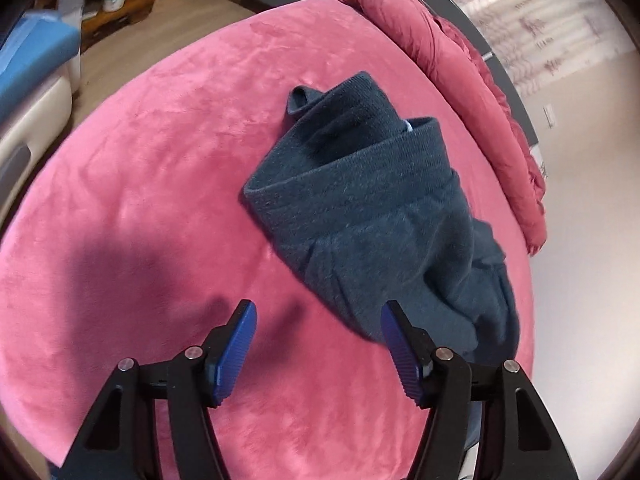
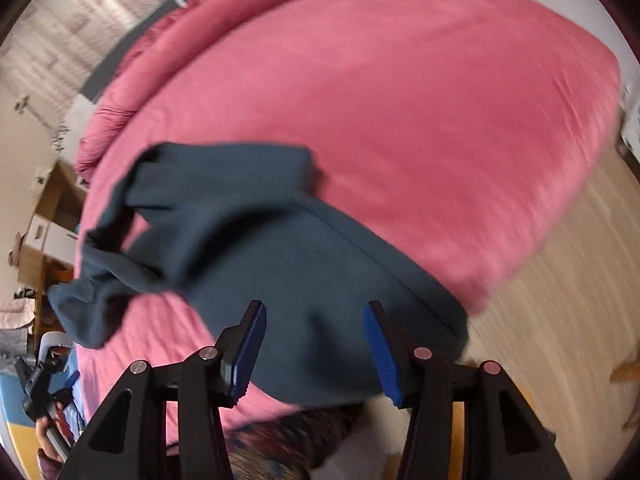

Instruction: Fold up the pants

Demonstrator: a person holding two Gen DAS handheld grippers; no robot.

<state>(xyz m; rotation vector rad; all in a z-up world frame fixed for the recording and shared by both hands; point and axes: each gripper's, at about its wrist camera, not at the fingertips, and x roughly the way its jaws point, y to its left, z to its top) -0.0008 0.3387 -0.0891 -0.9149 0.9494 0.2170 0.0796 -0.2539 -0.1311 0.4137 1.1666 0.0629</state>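
Near bed (image 1: 140, 168) edge, pants (image 1: 380, 220) bunched, pink cover bare beyond

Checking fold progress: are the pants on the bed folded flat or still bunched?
Still bunched. The pants lie crumpled on the pink bed, waistband curled open, one end hanging over the edge.

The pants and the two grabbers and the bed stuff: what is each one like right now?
Pants: dark blue, lying bunched and unfolded on the bed, held by nothing.
Left hand-held gripper: open, nothing between its fingers, over the bed cover beside the pants.
Right hand-held gripper: open, above the pants, not gripping.
Bed cover: pink, spread out under the pants.
Quilt: red, rolled up along the bed's far edge.
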